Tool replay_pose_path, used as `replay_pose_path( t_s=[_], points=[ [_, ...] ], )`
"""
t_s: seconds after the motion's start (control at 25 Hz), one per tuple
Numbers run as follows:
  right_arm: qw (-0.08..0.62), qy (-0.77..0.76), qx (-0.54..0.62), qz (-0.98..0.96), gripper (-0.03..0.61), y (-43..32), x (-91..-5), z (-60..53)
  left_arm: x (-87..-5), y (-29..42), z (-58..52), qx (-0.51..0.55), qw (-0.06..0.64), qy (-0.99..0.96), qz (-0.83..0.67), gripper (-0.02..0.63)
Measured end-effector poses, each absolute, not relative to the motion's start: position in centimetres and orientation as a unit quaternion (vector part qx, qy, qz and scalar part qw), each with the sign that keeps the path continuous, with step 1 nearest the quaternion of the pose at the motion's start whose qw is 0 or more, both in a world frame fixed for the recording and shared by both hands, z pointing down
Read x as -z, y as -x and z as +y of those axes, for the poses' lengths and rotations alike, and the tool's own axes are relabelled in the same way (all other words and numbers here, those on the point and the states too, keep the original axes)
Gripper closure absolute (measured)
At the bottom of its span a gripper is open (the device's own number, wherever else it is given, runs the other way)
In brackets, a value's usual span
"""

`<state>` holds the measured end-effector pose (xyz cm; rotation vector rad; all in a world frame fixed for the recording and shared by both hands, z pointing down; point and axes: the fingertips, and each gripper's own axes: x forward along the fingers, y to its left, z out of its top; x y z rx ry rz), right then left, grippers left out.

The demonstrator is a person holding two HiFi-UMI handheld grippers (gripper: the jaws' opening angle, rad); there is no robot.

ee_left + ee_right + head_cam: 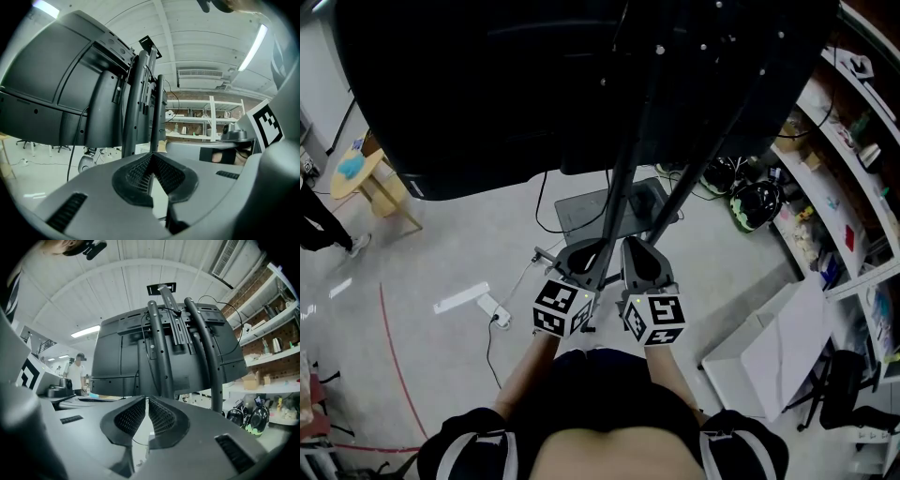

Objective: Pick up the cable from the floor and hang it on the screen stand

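A big black screen [534, 84] hangs on a stand with two dark poles [623, 187] over a flat base [609, 208]. A thin black cable [490, 352] lies on the floor and runs from a white power strip [492, 307]. Both grippers point level at the poles, side by side. My left gripper [581, 255] [152, 155] is shut, its pad tips touching, with nothing seen between them. My right gripper [636, 251] [146, 400] has its pads nearly together with only a slit. A thin wire [133, 442] shows below them, and I cannot tell whether it touches them.
Shelves [834, 187] with clutter line the right side, with helmets [755, 204] on the floor beside them. White boxes [778, 347] stand at the right front. At the left there is a wooden stool [380, 187] and a person's legs [319, 225]. Another person [77, 373] stands far off.
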<state>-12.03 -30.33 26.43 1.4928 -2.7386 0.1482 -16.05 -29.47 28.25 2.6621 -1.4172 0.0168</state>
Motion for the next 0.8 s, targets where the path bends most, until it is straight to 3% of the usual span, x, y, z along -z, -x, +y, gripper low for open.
replay_pose_path(
  t_s=[0.8],
  points=[
    [0.022,-0.474,-0.046,-0.879,0.548,11.8,-26.6,-30.8,-29.3,16.8,-29.2,-0.009,0.094,-0.872,-0.481,0.611]
  ],
)
